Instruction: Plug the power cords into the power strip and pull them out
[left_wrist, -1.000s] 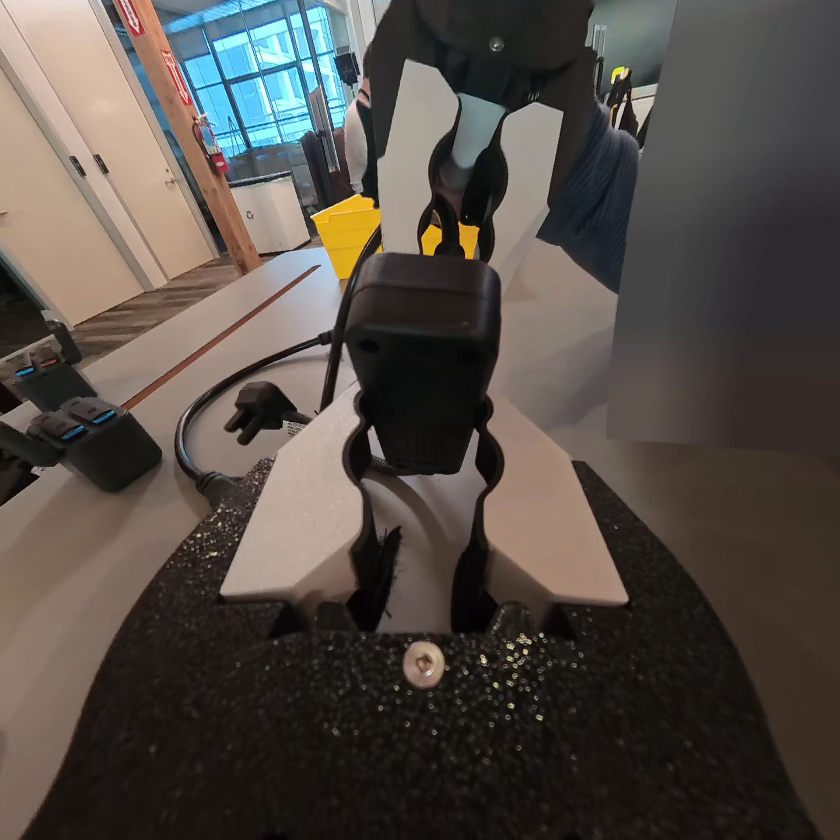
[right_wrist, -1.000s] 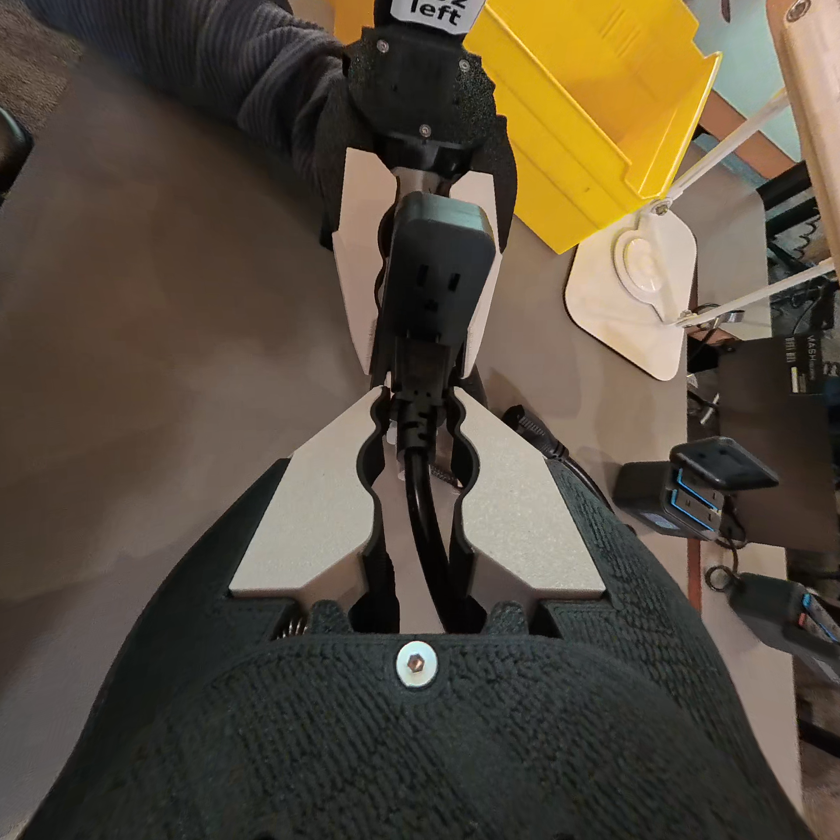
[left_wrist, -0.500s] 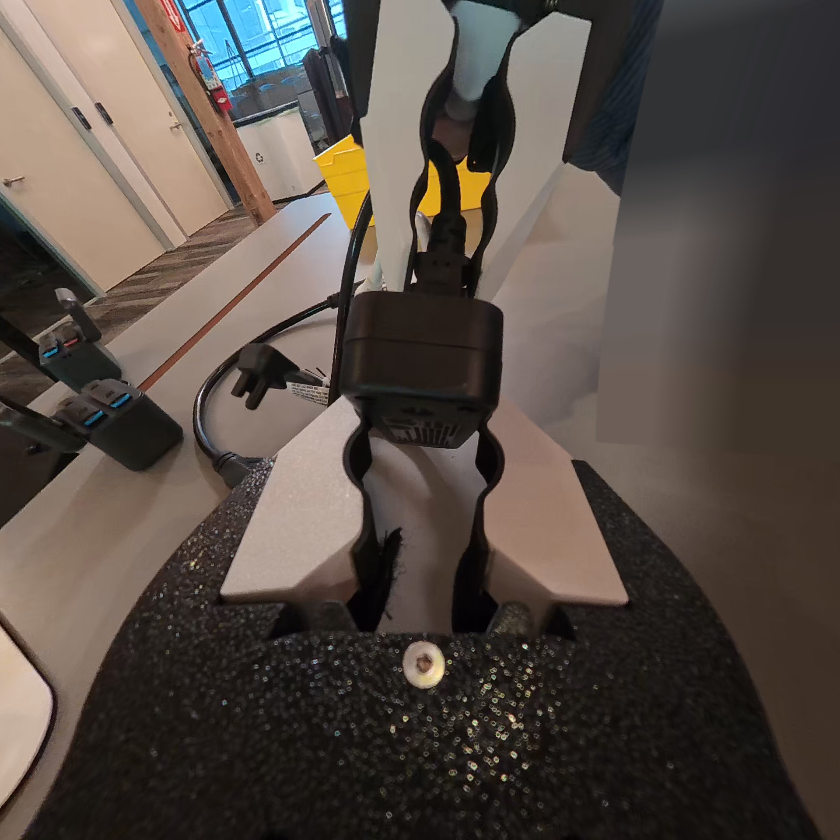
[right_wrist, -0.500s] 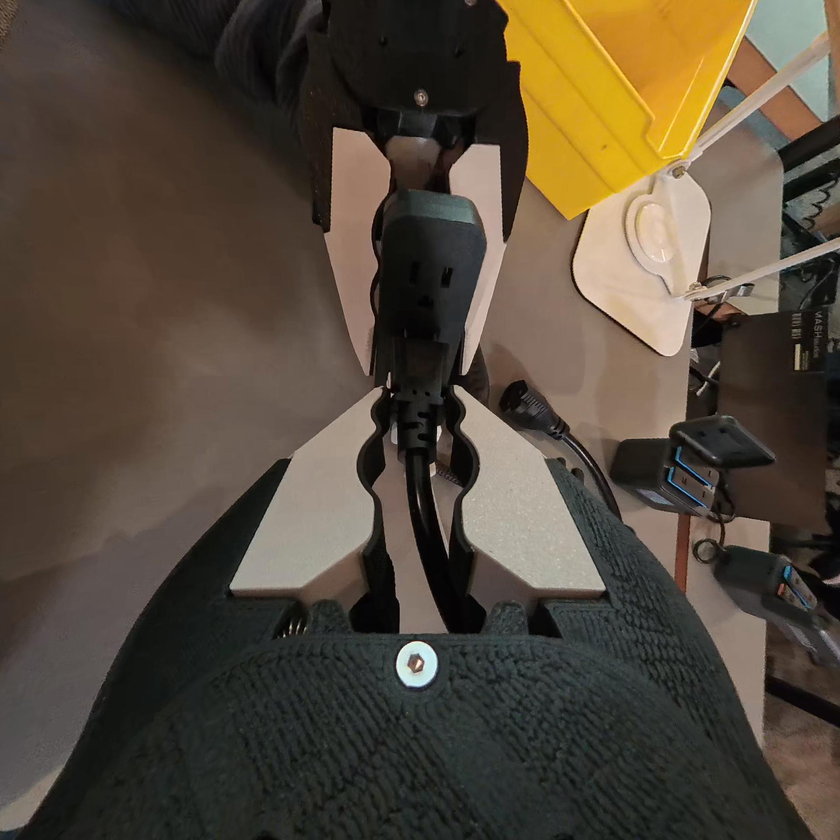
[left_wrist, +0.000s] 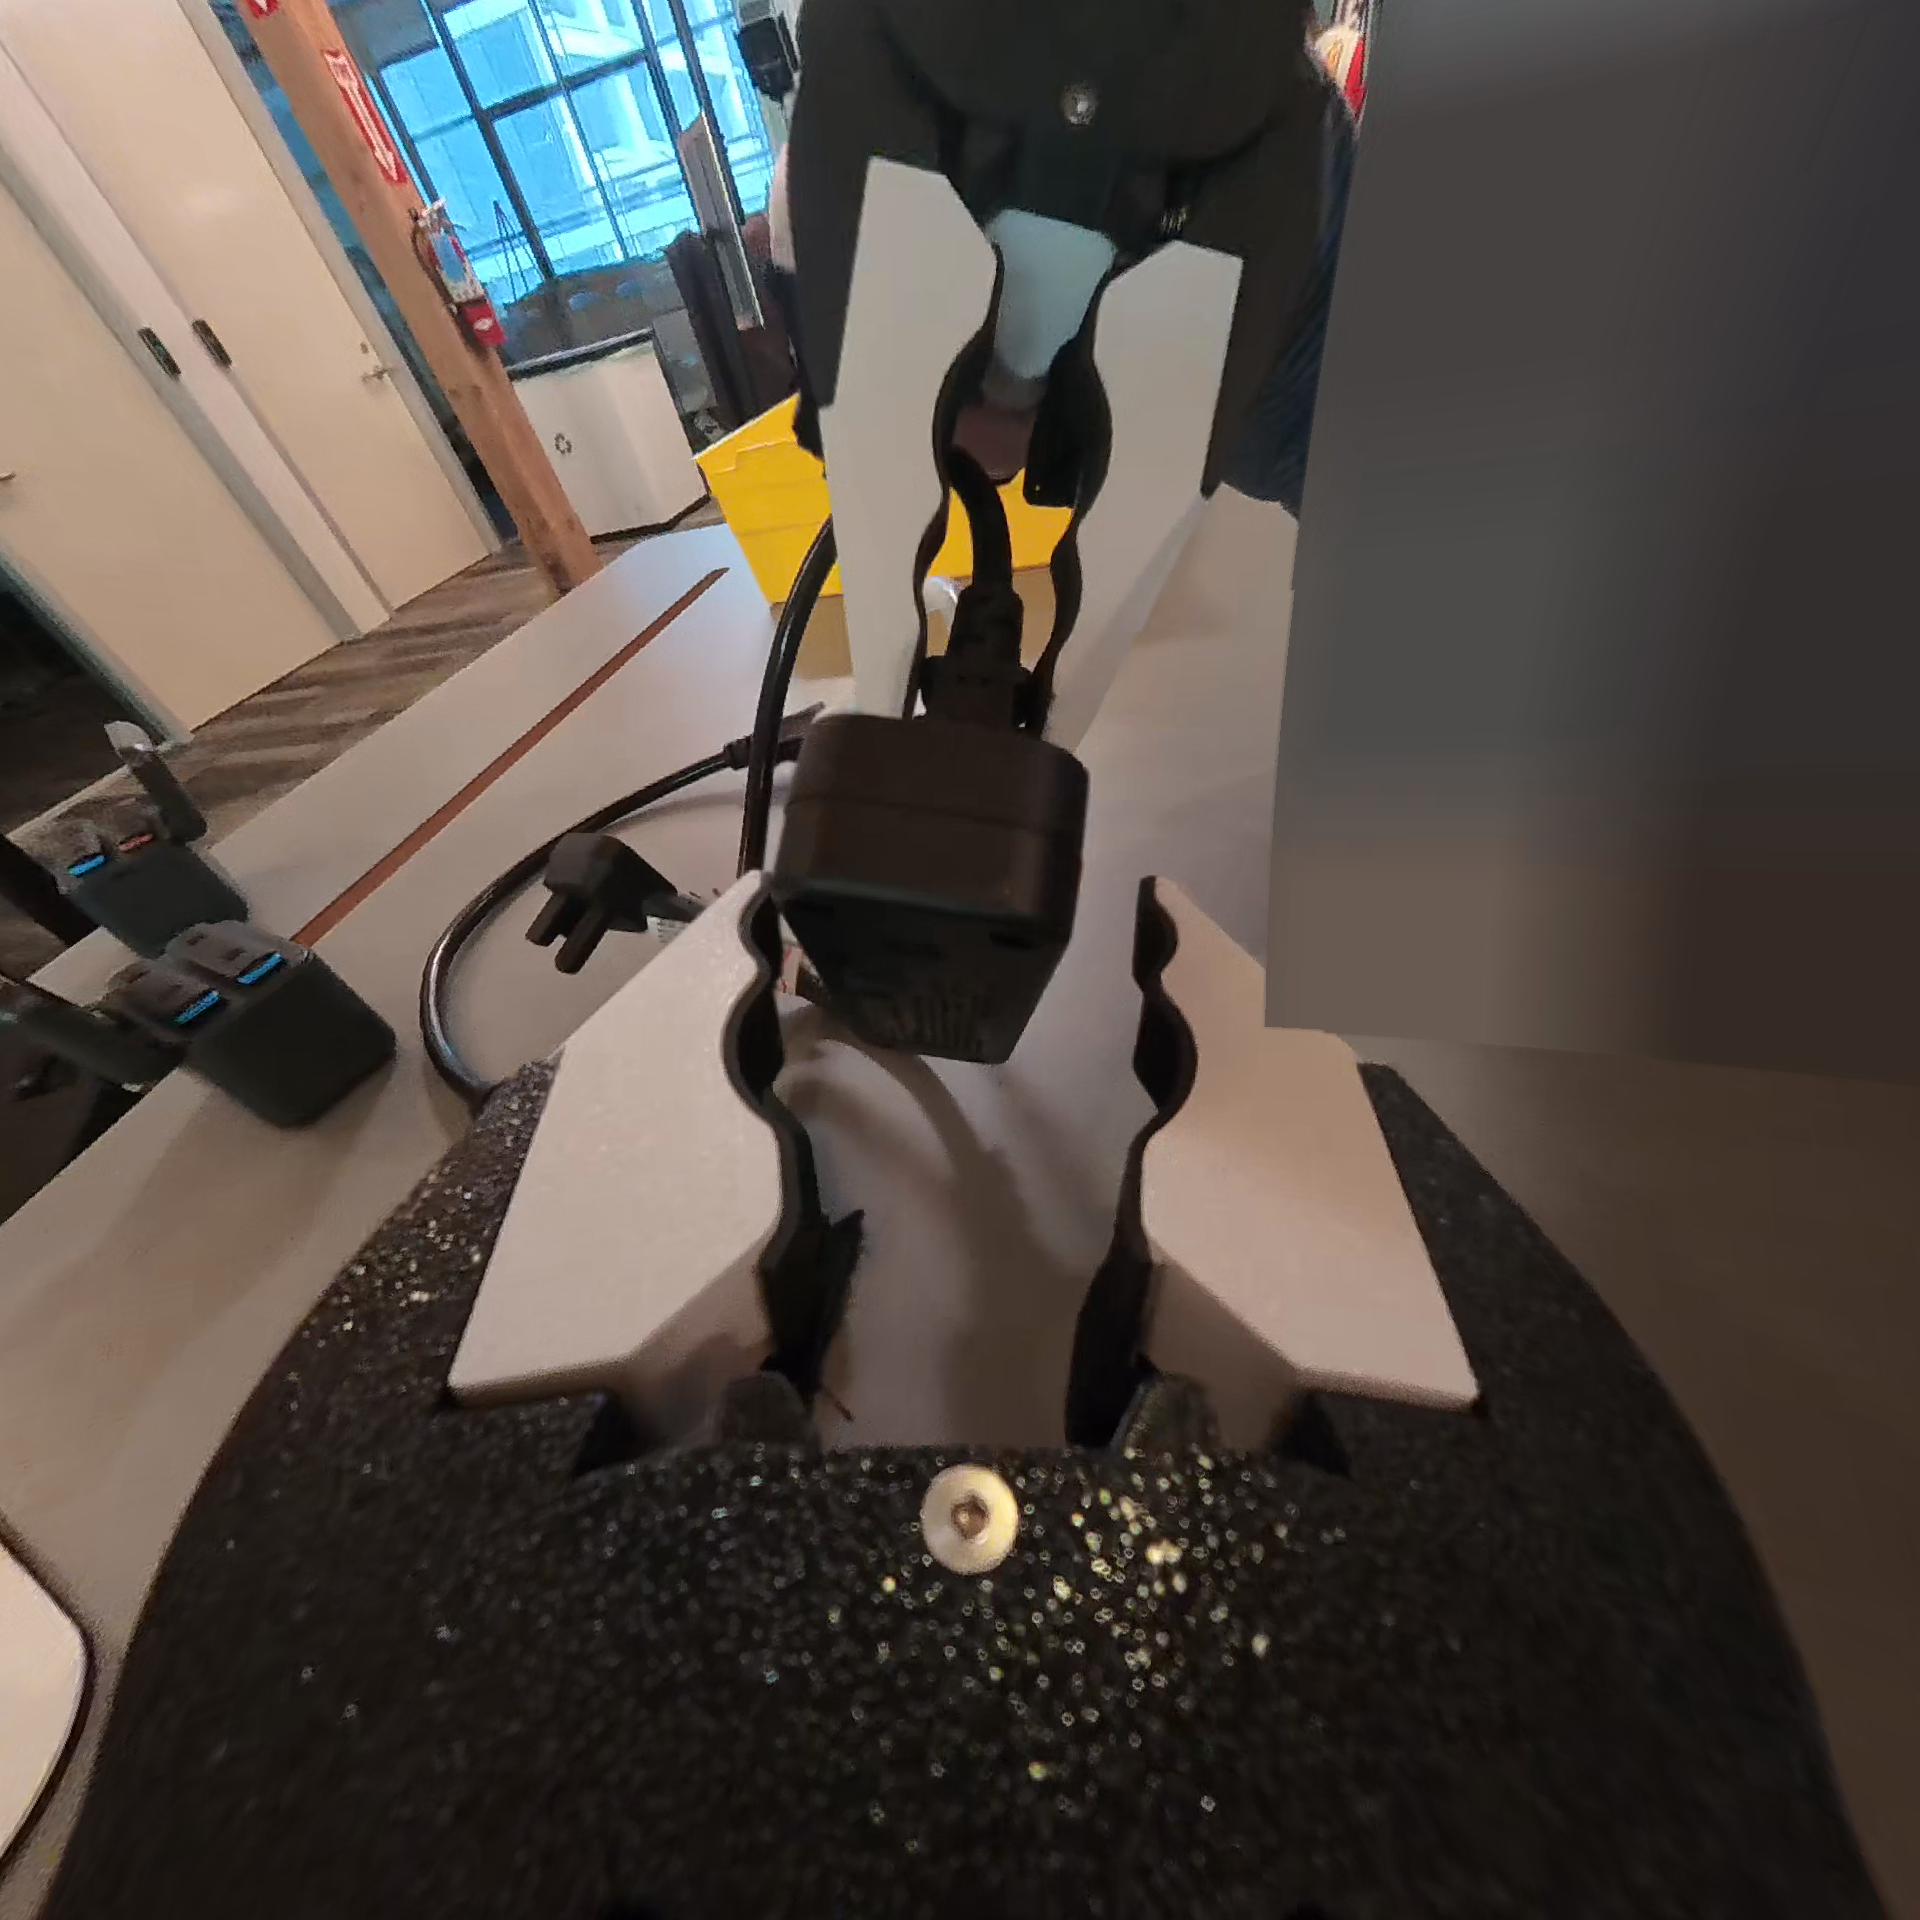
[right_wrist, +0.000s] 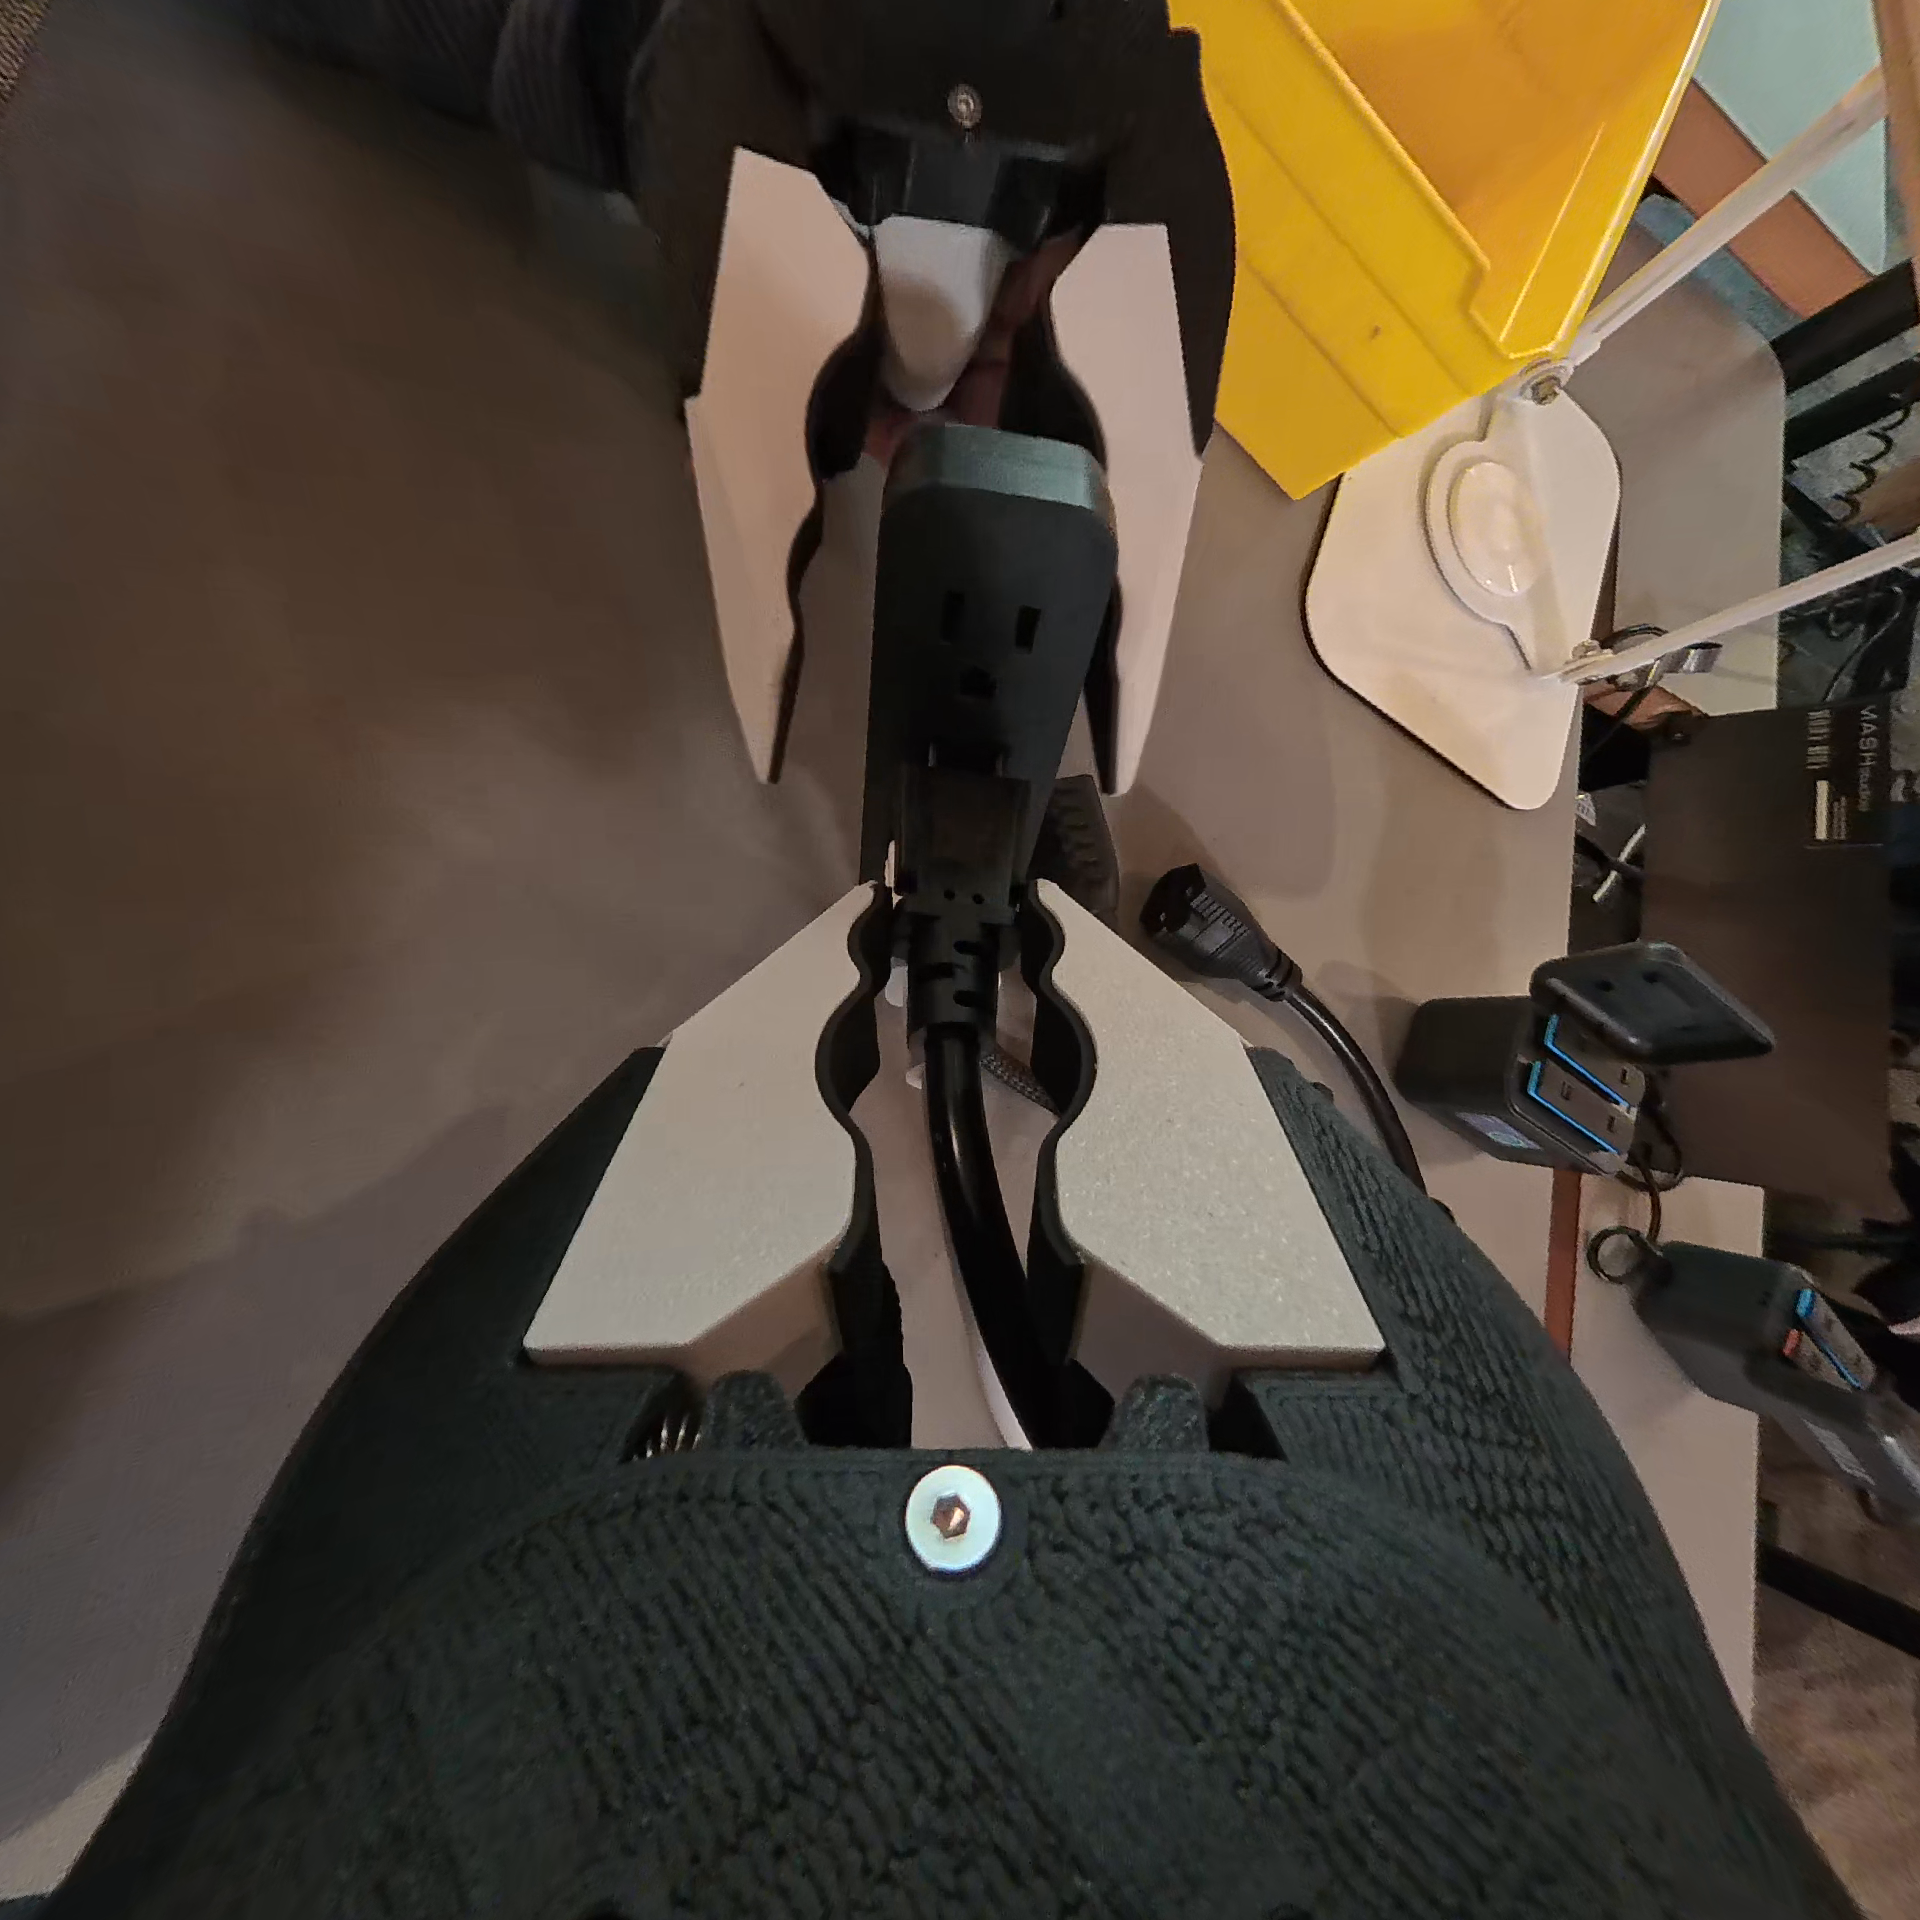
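Grey counter (left_wrist: 260, 1195) stretches under both of my tools, with a yellow bin (right_wrist: 1434, 208) at its far side. My left gripper (left_wrist: 951, 914) has its jaws spread wide, and the black power strip (left_wrist: 925, 883) sits between their tips; I cannot tell if the left tip touches it. My right gripper (right_wrist: 956, 904) has its jaws pinching the power cord (right_wrist: 951, 956) at its plug, which is seated in the strip's near end. A loose plug (left_wrist: 597, 894) lies on the counter to the left.
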